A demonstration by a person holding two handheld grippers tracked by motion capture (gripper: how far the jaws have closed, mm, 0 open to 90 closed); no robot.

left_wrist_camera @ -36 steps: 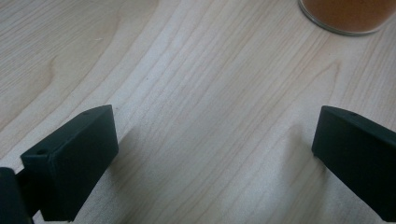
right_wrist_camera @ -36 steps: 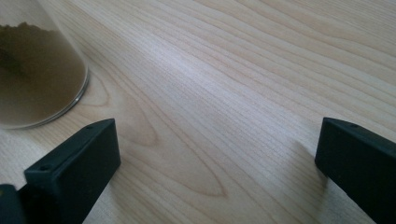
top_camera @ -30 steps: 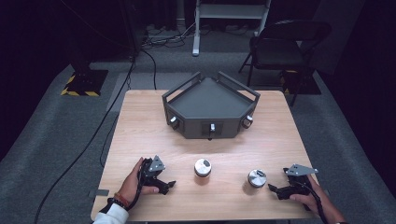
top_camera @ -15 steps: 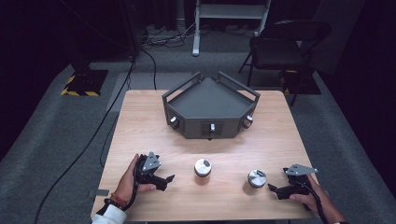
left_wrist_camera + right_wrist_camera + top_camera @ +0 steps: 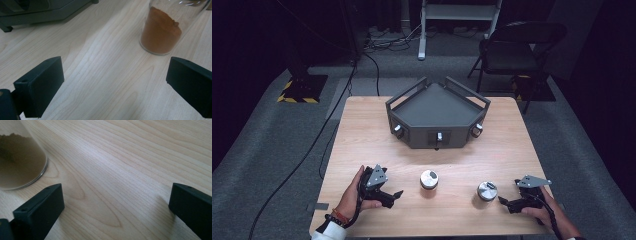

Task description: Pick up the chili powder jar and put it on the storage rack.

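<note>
Two glass spice jars with metal lids stand on the wooden table. The middle jar holds orange powder; the right jar holds brown powder. My left gripper rests near the front left edge, open, its jaws pointing right toward the orange jar, a short gap away. My right gripper lies at the front right, open, just right of the brown jar. In the left gripper view and the right gripper view the jaws stand wide apart over bare wood.
A dark grey angular tray with raised rails and three front knobs sits at the table's middle back; its corner shows as a grey tray edge. A black folding chair and cables lie on the floor beyond.
My left gripper has shifted slightly on the table, its hand turning a little. The right gripper and both jars have stayed put.
</note>
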